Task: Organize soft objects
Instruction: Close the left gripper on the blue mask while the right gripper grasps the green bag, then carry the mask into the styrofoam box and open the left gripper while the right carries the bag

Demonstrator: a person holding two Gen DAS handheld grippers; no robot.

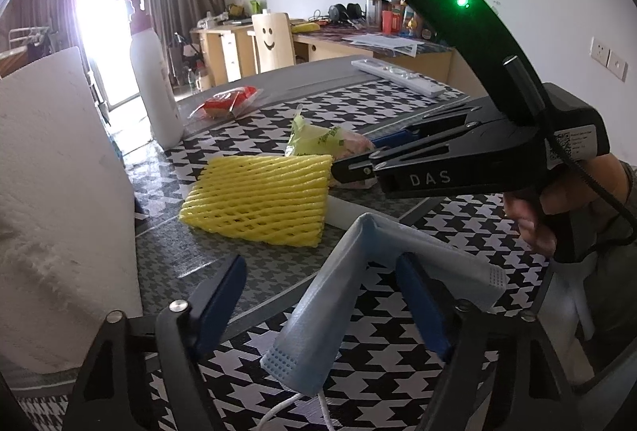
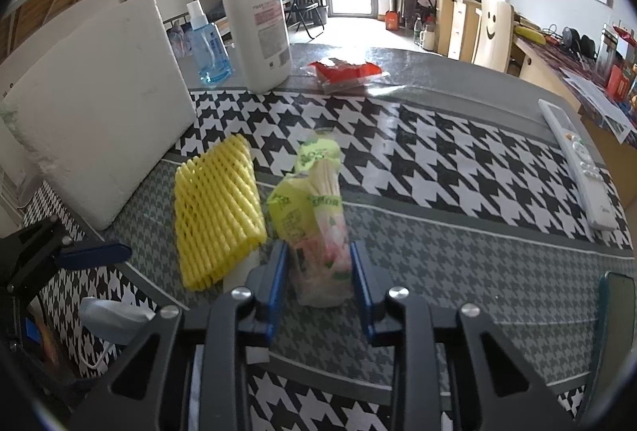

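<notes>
A yellow foam net sleeve (image 1: pixel 258 198) lies on the houndstooth tablecloth; it also shows in the right wrist view (image 2: pixel 217 220). A folded blue face mask (image 1: pixel 330 295) lies between the blue fingers of my open left gripper (image 1: pixel 318 295), not pinched. A green and pink plastic packet (image 2: pixel 318 224) sits between the blue fingers of my right gripper (image 2: pixel 318 272), whose jaws stand close on both sides of it. The right gripper (image 1: pixel 350 168) reaches in from the right at the packet (image 1: pixel 318 140) behind the net.
A white foam block (image 1: pixel 59 216) leans at the left. A white pump bottle (image 2: pixel 256 29), a blue spray bottle (image 2: pixel 207 49), a red packet (image 2: pixel 346 71) and a white remote (image 2: pixel 577 164) stand on the table (image 2: pixel 438 80). A desk and a chair are behind.
</notes>
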